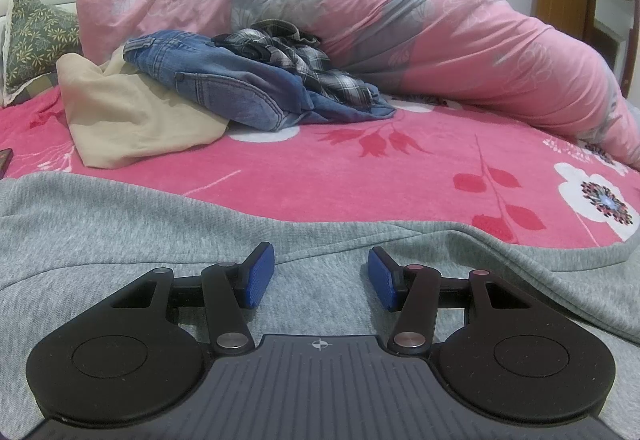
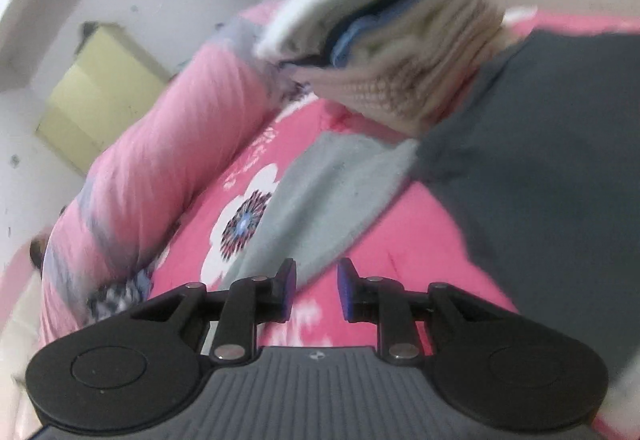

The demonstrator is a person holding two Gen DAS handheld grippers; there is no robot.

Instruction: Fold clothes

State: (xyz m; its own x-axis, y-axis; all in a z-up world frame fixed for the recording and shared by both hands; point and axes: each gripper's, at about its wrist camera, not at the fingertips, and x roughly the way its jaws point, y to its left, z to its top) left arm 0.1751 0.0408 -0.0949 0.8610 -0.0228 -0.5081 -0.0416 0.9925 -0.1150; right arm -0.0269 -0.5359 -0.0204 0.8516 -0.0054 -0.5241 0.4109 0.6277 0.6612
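Three loose garments [image 1: 224, 88], one stack [image 2: 384, 52]

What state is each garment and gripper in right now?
Left gripper: jaws open, empty, over the grey garment.
Right gripper: jaws open, nothing between them.
Grey garment: spread on the bed, far edge rumpled.
Jeans: unfolded, heaped.
Plaid shirt: crumpled on the jeans.
Beige garment: unfolded, partly under the jeans.
Dark garment: lying loose.
Stack: folded, piled.
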